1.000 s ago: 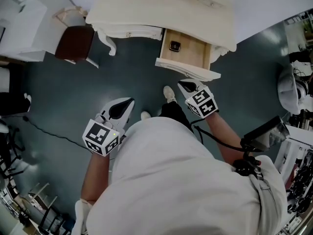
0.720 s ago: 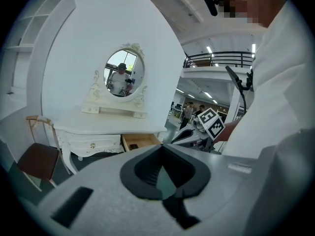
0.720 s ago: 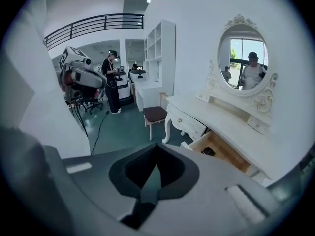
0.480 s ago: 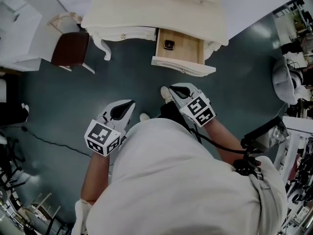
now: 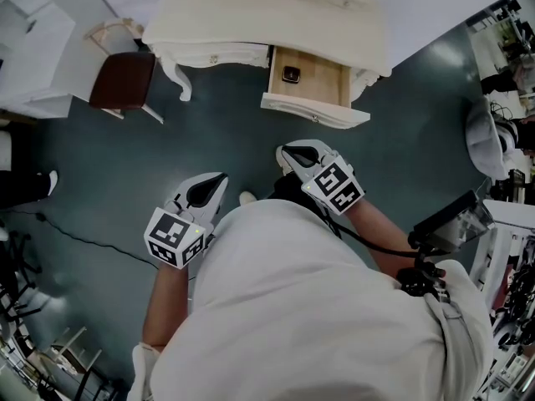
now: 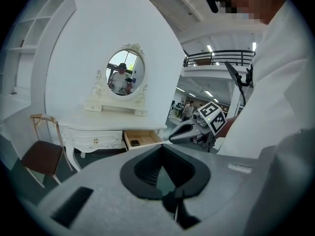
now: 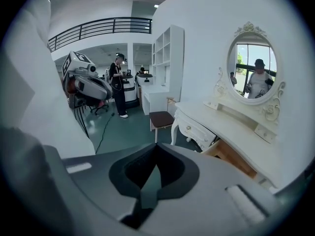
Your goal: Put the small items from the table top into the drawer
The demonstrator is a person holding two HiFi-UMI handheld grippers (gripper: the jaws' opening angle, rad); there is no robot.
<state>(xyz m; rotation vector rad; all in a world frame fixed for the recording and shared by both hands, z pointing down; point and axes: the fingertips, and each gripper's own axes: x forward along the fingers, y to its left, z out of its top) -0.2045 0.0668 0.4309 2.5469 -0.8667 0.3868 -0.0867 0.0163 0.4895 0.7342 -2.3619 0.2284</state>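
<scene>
Closest to us, the left gripper (image 5: 219, 177) hangs over the dark teal floor (image 5: 109, 165), its jaws together with nothing between them. The right gripper (image 5: 284, 151) is a little further forward, likewise closed and empty. Its tip points toward the drawer (image 5: 326, 86) but is well apart from it. Each gripper carries a cube faced with black-and-white square markers. Beyond them the drawer stands pulled out of the cream table (image 5: 267, 23), and we see a small dark square item (image 5: 291, 75) lying on the bare wood near its left wall. A brown-seated chair (image 5: 123, 80) stands by the table's left end, and an oval mirror (image 6: 125, 73) rises at the table's back.
</scene>
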